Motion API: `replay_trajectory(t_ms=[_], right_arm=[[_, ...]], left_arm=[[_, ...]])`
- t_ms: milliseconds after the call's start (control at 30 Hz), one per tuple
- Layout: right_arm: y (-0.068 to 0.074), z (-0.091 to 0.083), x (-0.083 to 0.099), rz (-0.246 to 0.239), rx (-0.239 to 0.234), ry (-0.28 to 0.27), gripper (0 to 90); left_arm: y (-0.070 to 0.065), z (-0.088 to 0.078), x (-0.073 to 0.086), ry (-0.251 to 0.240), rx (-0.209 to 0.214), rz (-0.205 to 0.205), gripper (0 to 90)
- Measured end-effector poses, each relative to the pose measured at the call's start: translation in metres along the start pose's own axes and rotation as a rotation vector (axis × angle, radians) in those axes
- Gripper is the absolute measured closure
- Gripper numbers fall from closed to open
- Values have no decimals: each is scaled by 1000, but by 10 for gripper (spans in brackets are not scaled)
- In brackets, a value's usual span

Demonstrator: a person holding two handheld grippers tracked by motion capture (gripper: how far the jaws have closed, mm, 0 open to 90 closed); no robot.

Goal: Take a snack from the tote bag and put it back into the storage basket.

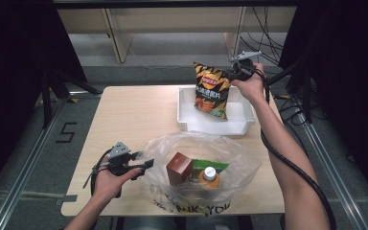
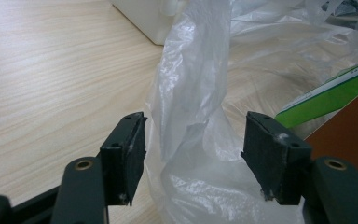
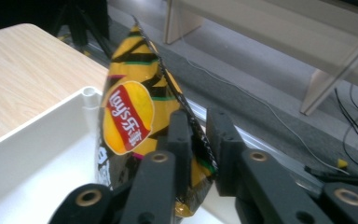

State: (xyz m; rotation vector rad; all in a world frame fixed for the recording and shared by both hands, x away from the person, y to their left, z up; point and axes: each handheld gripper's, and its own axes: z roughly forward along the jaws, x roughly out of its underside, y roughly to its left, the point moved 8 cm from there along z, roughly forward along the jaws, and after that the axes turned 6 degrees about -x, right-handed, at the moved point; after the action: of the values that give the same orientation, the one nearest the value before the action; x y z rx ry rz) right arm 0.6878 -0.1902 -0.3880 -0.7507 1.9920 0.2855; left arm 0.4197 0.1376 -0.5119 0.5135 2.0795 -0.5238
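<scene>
The right gripper [image 3: 198, 140] has its jaws slightly parted around the edge of the chip bag [image 1: 212, 90], which stands upright in the white tray [image 1: 188, 125] at far right. The left gripper [image 2: 193, 156], spread, straddles the plastic bag [image 1: 239, 158] on the near tabletop [image 1: 129, 112].

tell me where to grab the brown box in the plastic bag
Grip the brown box across its two side faces near the top, coming straight down through the plastic bag's open mouth. It stands upright, its top is exposed, and the orange bottle crowds its right side.
</scene>
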Motion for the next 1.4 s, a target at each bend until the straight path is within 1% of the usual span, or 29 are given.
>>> replay_trajectory(t_ms=[33, 67, 133, 167, 200, 233, 267, 367, 400, 433, 467, 533, 567, 667, 733, 767, 833, 900, 967, 1000, 1067, 1100, 1133, 1167, 1200, 1233, 1267, 1300, 1400], right_arm=[[-1, -1, 2, 3, 3, 18, 761], [-1, -1, 4, 28, 10, 30, 732], [-5, 1, 3, 42, 44, -2, 677], [-6, 0, 4, 54, 54, 2, 643], [-5, -1, 4, 88, 62, -2, 610], [-6, -3, 4, 88, 70, -2, 576], [-6, -3, 4, 106, 78, -11, 549], [-3, -10, 6, 151, 79, -10, 485], [-2, -11, 6, 169, 87, -31, 474], [0, -14, 8, 188, 84, -18, 467], [1, -17, 10, 206, 92, -31, 454], [2, -21, 14, 214, 98, -28, 439], [3, -23, 18, 236, 108, -37, 433], [8, -30, 26, 325, 98, -46, 431], [11, -32, 34, 346, 80, -34, 443], [12, -33, 40, 340, 61, -23, 455], [21, -31, 49, 374, 47, 0, 499], [28, -30, 58, 385, 23, 43, 582], [32, -25, 68, 342, 4, 60, 683], [38, -23, 72, 369, -9, 86, 744], [40, -18, 78, 344, -25, 93, 835], [45, -16, 82, 370, -40, 124, 891], [47, -14, 83, 363, -45, 113, 900], [49, -12, 85, 377, -49, 133, 900], [49, -9, 87, 358, -51, 128, 900], [51, -6, 89, 362, -71, 145, 900], [54, -3, 93, 379, -62, 169, 900], [52, 0, 95, 345, -68, 164, 900], [57, 8, 104, 360, -63, 195, 900]], left_arm=[[0, 0, 0, 0, 0, -1, 384], [0, 0, 0, 0, 0, 0, 384], [0, 0, 0, -1, 0, -2, 384], [0, 0, 0, 0, 1, -5, 384], [0, 0, 0, 0, 0, -9, 384], [0, 0, 0, 0, 1, -8, 384], [0, 0, 0, -1, 0, -8, 384], [0, 0, 0, -2, 1, -9, 384], [0, -1, 0, -3, -3, -8, 384], [0, -1, 0, 0, -5, -5, 384], [0, -1, -1, 0, -6, -6, 384], [0, -1, -1, 0, -7, -7, 384], [0, -1, -1, -1, -8, -7, 384], [0, -2, -1, -3, -5, -4, 384], [0, -2, -1, -4, -6, -5, 384], [0, -2, -1, -4, -10, -8, 384], [0, -2, -1, -4, -10, -10, 384], [0, -2, -2, -5, -6, -5, 384], [-1, -2, -2, -6, -6, -6, 384], [-1, -2, -2, -6, -6, -6, 384], [-1, -2, -1, -4, -6, -5, 384], [0, -2, -1, -4, -6, -4, 384], [0, -2, -1, -4, -10, -7, 384], [0, -2, -1, -4, -8, -3, 384], [0, -2, -2, -7, -2, 7, 384], [0, -2, -1, -6, -4, 4, 384], [0, -2, -1, -4, -6, -2, 384], [0, -2, -1, -4, -5, -3, 384], [0, -2, -1, -6, -4, -4, 385]])
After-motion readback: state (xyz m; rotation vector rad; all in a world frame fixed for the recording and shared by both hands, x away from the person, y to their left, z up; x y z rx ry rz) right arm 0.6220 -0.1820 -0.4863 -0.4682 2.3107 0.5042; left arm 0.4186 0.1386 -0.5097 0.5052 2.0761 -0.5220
